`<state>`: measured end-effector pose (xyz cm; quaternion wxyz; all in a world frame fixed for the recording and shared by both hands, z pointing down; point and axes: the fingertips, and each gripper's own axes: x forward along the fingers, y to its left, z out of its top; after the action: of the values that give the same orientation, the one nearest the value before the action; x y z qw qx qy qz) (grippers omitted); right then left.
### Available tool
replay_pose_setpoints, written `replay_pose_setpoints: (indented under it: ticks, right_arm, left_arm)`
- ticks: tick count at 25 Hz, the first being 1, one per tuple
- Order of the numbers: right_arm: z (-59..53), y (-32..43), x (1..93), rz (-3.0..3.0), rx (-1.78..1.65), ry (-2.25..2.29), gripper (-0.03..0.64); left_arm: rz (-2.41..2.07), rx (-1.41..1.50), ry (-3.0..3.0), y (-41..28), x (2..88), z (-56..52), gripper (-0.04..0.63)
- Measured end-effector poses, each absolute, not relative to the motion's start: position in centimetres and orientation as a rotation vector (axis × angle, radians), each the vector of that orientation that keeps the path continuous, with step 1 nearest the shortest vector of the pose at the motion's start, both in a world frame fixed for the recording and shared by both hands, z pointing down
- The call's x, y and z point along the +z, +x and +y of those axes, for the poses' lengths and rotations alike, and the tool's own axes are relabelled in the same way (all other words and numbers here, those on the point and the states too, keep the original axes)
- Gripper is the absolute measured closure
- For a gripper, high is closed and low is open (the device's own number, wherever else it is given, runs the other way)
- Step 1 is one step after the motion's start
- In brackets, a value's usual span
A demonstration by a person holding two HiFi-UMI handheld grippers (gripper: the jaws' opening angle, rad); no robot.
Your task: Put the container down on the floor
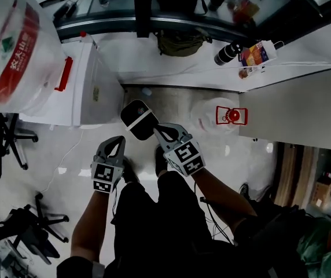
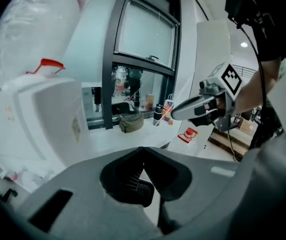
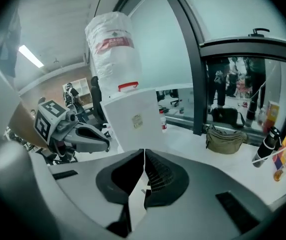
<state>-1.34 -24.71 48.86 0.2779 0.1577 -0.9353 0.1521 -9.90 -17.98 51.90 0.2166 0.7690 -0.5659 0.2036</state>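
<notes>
The container is a clear water jug with a red cap and red handle. It stands on the floor beside a white counter wall, to the right of both grippers; the left gripper view shows the container's red top low in the distance. My left gripper is shut with nothing in it, its jaws meeting tip to tip in its own view. My right gripper is also shut and empty. Both hang well above the floor, side by side over the person's feet, apart from the container.
A white water dispenser carrying a large upturned bottle stands at the left. On the ledge behind lie a bag, a flask and a carton. Office chairs stand at the lower left. A dark rounded object sits just ahead of the grippers.
</notes>
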Motion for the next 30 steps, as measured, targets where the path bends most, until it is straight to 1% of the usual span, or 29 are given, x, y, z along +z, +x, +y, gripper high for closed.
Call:
replay_pose_setpoints:
  ticks: [9,15,21,30]
  right_arm:
    - [-24.9,-2.0,40.5,-2.611,0.401,0.449,0.609]
    - [-24.4,-3.3,35.8,-2.663,0.384,0.488,0.609]
    - [-24.2,-4.8,31.8,-2.705,0.379,0.552,0.609]
    - [-23.3,-5.8,28.8,-2.719,0.302,0.557,0.609]
  left_arm:
    - [-1.684,0.370,2.150,-11.6,40.9,-17.1,0.584]
    - [-1.707,0.266,2.171,-13.0,35.5,-15.7,0.584]
    - [-1.706,0.254,2.215,-13.9,32.2,-14.9,0.584]
    - [-1.799,0.217,2.170,-16.1,28.4,-14.0,0.584]
